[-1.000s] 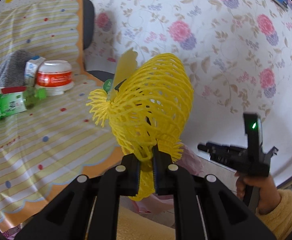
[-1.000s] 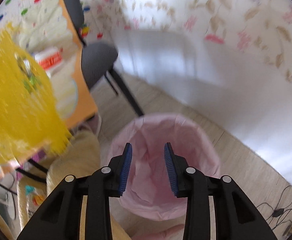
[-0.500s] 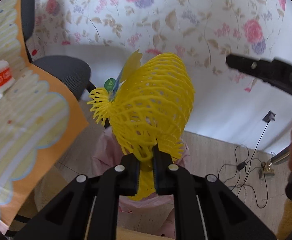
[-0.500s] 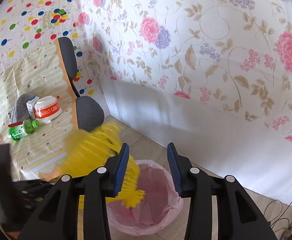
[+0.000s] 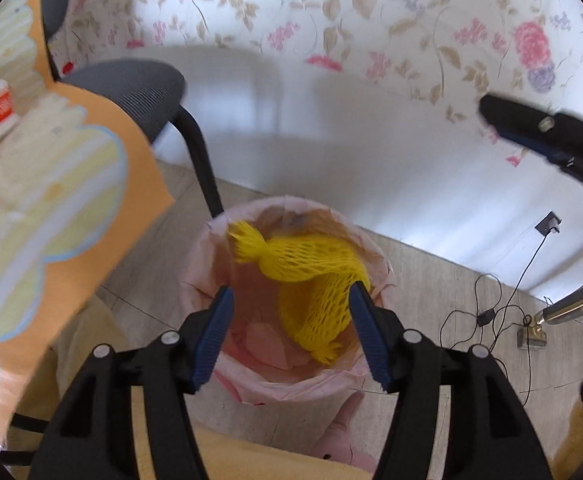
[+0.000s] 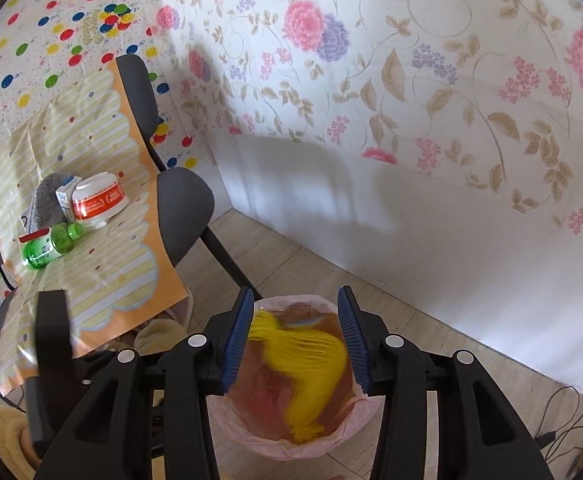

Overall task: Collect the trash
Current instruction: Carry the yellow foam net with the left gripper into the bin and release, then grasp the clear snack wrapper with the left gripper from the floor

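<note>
Left hand-held gripper (image 5: 289,300) just opened, yellow foam net (image 5: 311,280) released in pink-lined bin (image 5: 203,280), right hand-held gripper (image 6: 293,308) open, labels unreadable

The worktop (image 6: 103,276) is covered by a yellow-striped, dotted cloth with an orange scalloped border. Lying directly on it, grouped near the far left: a green bottle (image 6: 49,245) on its side, a white tub (image 6: 98,200) with a red label, a small carton (image 6: 64,200) touching the tub, and a grey cloth (image 6: 47,196) behind them. The floor (image 6: 299,268) (pale tile) carries a bin (image 6: 247,432) lined with a pink bag, two dark chairs (image 6: 183,208) beside the worktop, and black cables (image 5: 503,316) near the wall.
</note>
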